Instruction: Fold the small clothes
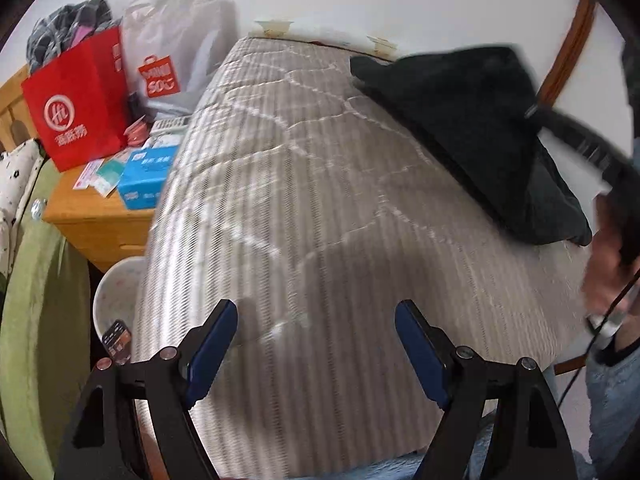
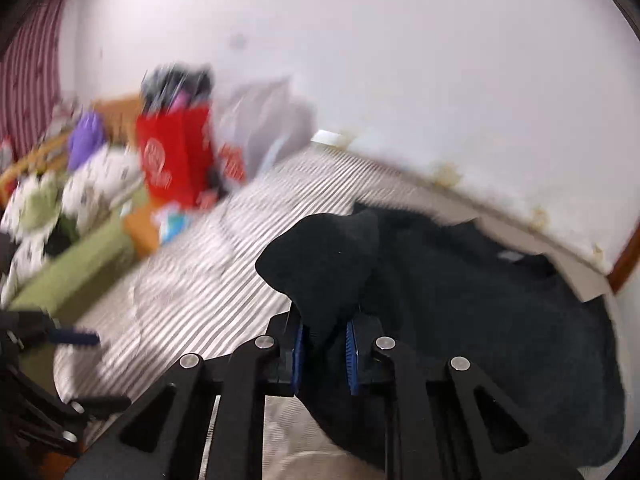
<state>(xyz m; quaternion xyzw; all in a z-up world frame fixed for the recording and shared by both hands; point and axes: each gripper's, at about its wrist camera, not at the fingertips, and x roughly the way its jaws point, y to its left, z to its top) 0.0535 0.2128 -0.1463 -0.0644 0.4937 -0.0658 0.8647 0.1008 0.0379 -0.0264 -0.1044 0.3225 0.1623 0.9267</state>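
**Garment gripped at one edge, no fold completed**

Dark garment (image 2: 480, 320) lies on the right-hand part of the striped mattress (image 1: 300, 200), close to the wall, with most of its cloth spread flat. One edge is raised off the mattress: the right tongs (image 2: 324, 344) are clamped on a bunch of the black fabric, which stands up in a peak between the blue pads. From the left wrist view the lifted cloth forms a dark tent above the bed. The picture is blurred there, so the garment's type cannot be told.

Left tongs (image 1: 316, 320) stand wide apart over bare mattress, well apart from the garment, holding nothing.

Assessment: folding appears to be at an early stage. A first fold seems under way, with the gripped edge not yet laid over. No neat folded item is visible anywhere on the bed.

Beyond the mattress, a wooden bedside cabinet (image 1: 100, 216) carries a red paper bag (image 1: 76, 108), a white plastic bag (image 1: 176, 40) and a blue box (image 1: 146, 176).
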